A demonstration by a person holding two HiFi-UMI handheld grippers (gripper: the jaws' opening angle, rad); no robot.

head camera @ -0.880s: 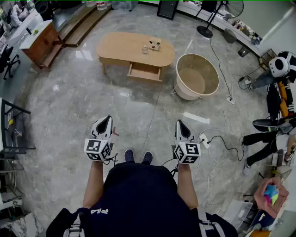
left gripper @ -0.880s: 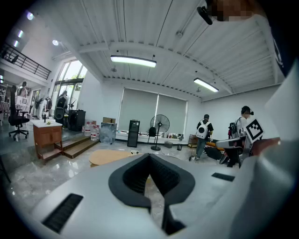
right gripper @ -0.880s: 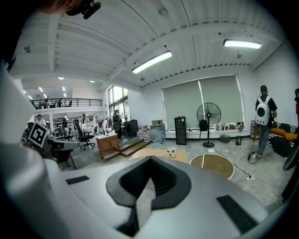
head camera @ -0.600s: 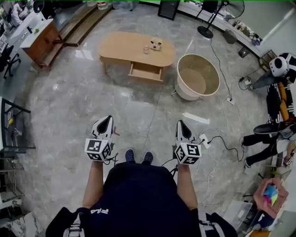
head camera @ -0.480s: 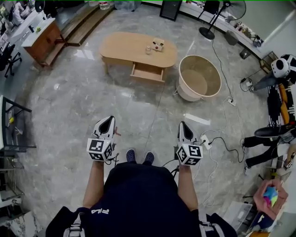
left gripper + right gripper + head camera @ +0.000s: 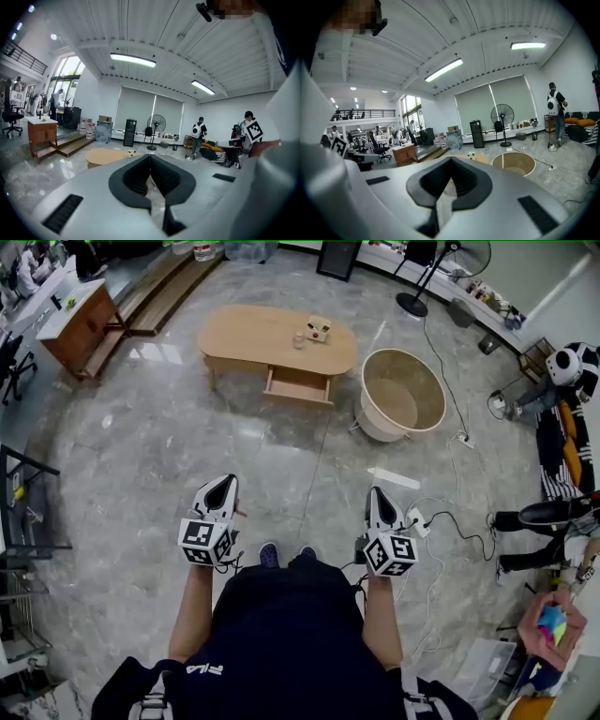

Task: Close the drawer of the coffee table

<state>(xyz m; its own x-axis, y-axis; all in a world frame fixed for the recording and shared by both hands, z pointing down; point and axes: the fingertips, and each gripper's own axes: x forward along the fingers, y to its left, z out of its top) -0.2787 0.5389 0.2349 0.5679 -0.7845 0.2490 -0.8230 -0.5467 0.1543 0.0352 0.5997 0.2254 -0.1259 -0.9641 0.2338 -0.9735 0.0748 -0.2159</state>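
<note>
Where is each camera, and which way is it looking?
Head view: on the person's head, facing steeply down; shows arms, shoes, left hand-held gripper and right hand-held gripper.
Left gripper view: on the left one, facing forward along its closed jaws.
Right gripper view: likewise, on the right.
All three share the coffee table.

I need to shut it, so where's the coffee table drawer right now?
Head view, upper centre: the drawer stands open on the near side of the coffee table, just left of the round tub.
</note>
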